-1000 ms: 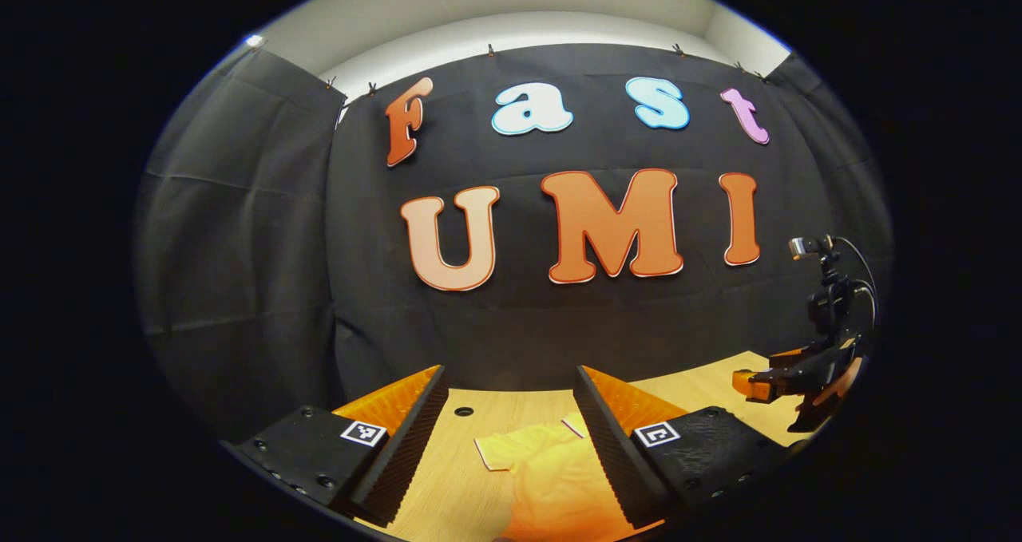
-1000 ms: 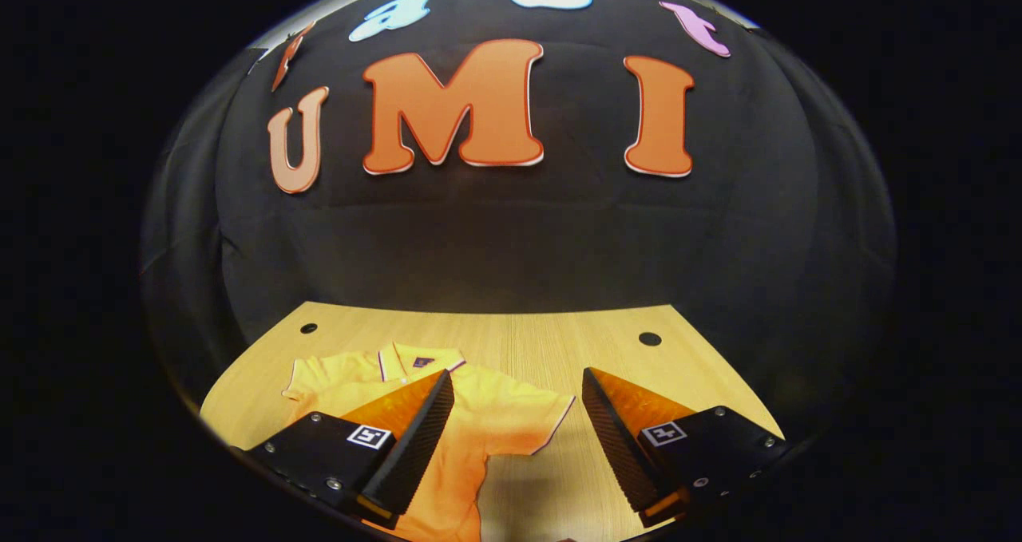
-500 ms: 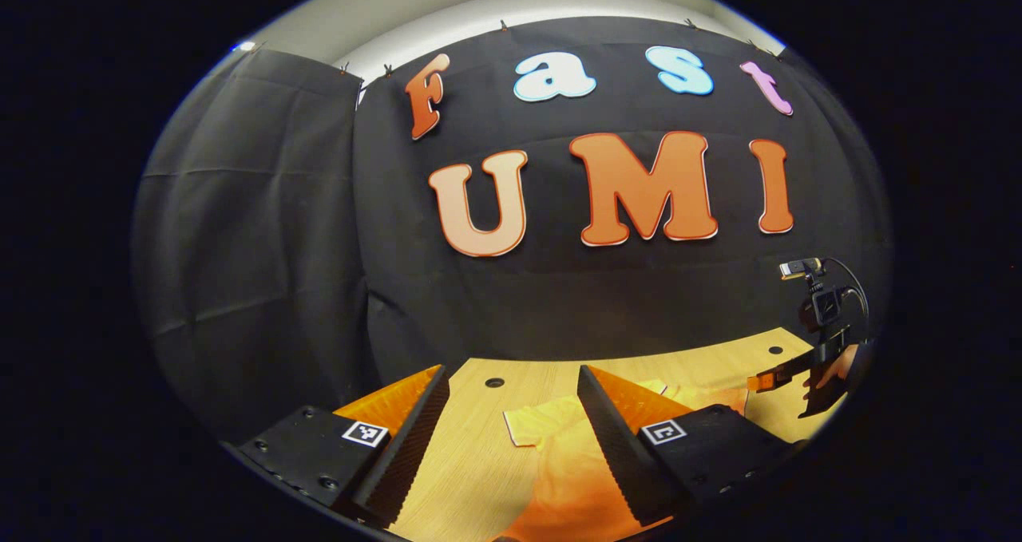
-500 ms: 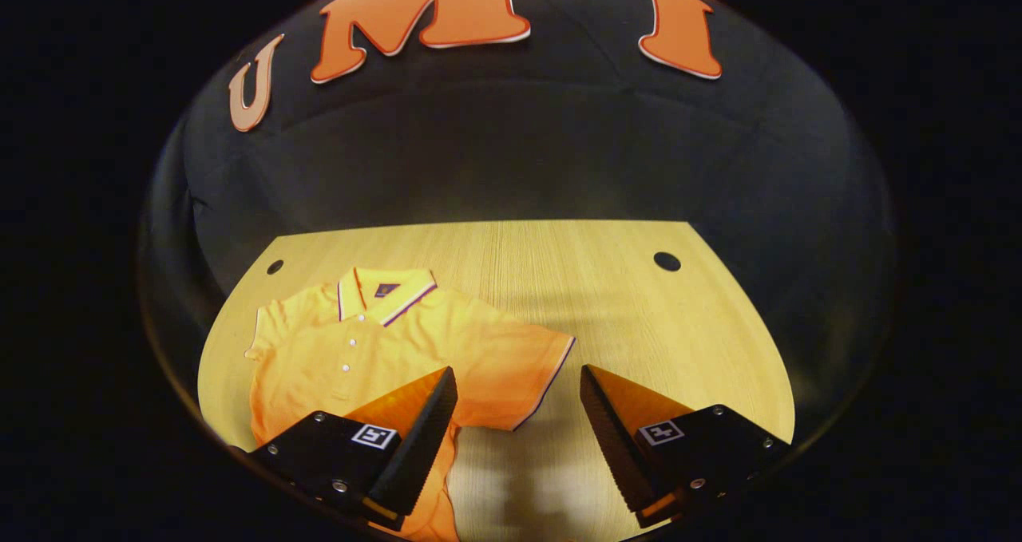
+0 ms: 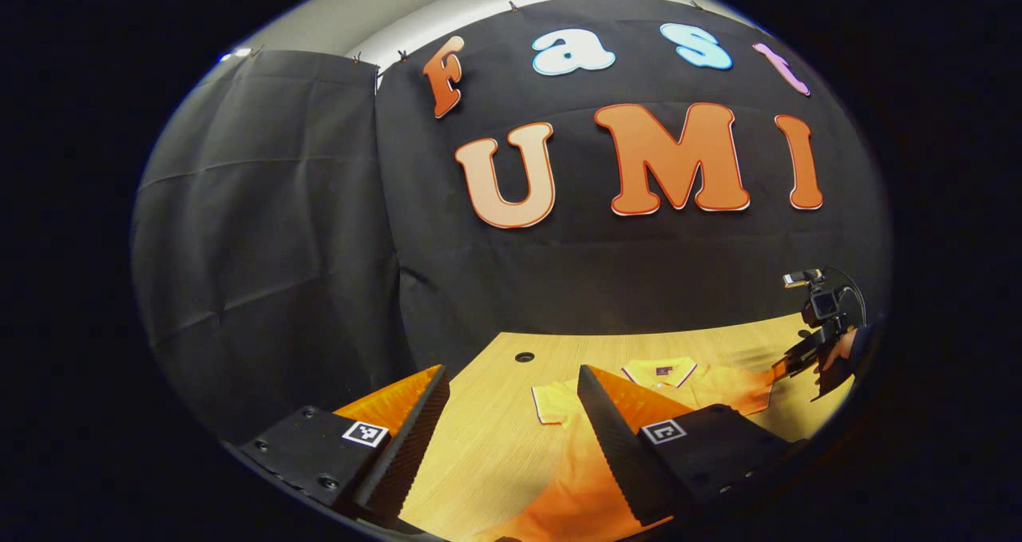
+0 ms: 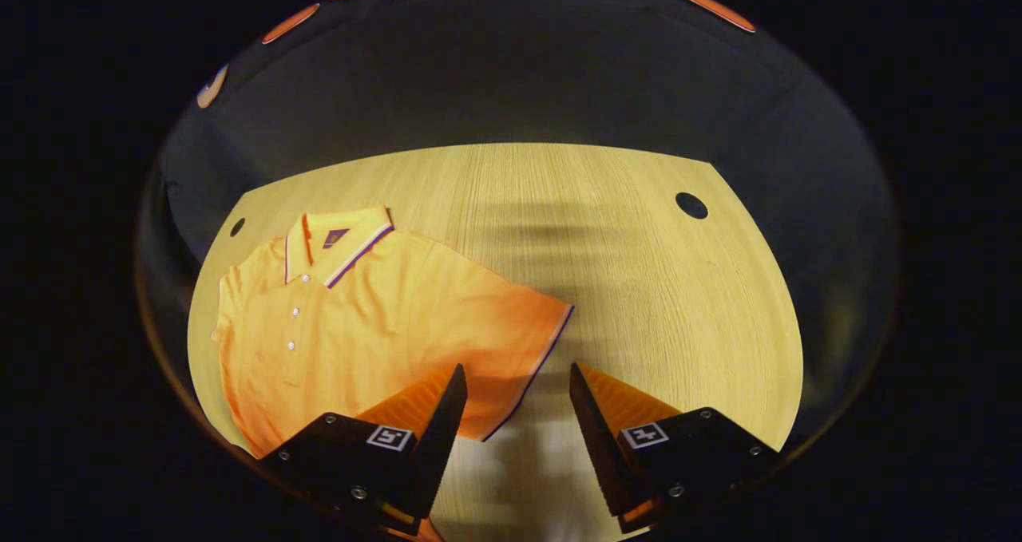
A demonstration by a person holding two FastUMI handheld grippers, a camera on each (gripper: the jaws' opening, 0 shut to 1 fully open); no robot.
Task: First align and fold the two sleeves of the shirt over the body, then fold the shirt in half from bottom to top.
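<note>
Now you're at the first step: shirt (image 6: 375, 318) flat on the counter (image 6: 639, 286), sleeves unfolded. Both claws, left (image 5: 511, 438) and right (image 6: 511, 430), gape empty; bring the right down onto the sleeve (image 6: 519, 334) hem.

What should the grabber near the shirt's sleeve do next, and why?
Probably lower the right gripper and close on the sleeve. Its jaws are open with the sleeve's hem between them, and the orange shirt lies flat on the table, sleeves not yet folded.

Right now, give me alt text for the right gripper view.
An orange short-sleeved polo shirt lies flat and unfolded on a light wooden table. The open right gripper hovers over its nearer sleeve hem, gripping nothing.
</note>
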